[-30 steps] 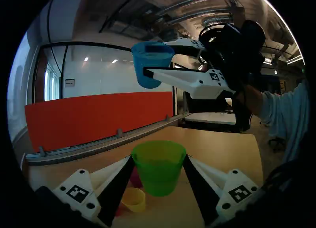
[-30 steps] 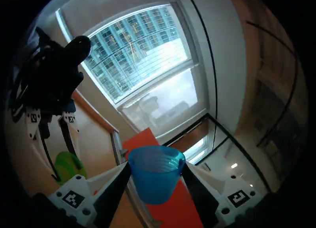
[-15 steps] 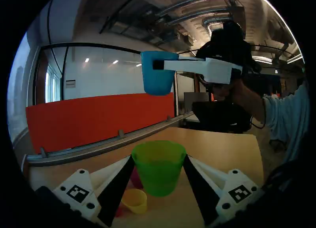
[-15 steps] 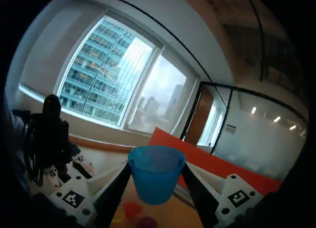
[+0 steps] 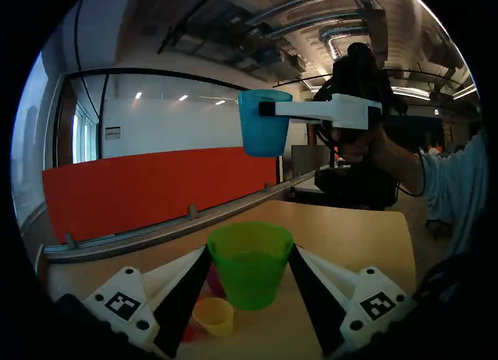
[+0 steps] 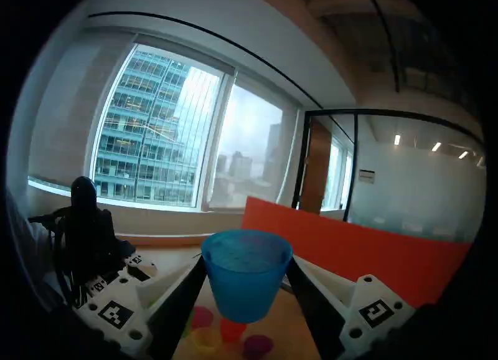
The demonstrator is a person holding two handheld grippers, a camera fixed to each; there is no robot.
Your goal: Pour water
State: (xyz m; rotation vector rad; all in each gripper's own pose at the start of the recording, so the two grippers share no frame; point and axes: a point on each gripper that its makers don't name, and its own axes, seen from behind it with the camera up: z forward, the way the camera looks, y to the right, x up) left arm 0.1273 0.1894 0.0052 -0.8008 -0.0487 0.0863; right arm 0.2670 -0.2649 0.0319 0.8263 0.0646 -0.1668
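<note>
Left gripper [image 5: 250,253]: clamped on green plastic cup [image 5: 250,273]. Right gripper [image 6: 246,261]: clamped on upright blue plastic cup [image 6: 246,282], above the left gripper.

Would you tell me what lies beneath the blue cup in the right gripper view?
On the table below the blue cup sit a pink cup, a red cup, a yellow cup and a purple cup. The blue cup covers the red cup's top.

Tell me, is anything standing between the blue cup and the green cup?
Nothing visible. The blue cup, in the right gripper, hangs higher than the green cup held by the left gripper, with only open air between them.
</note>
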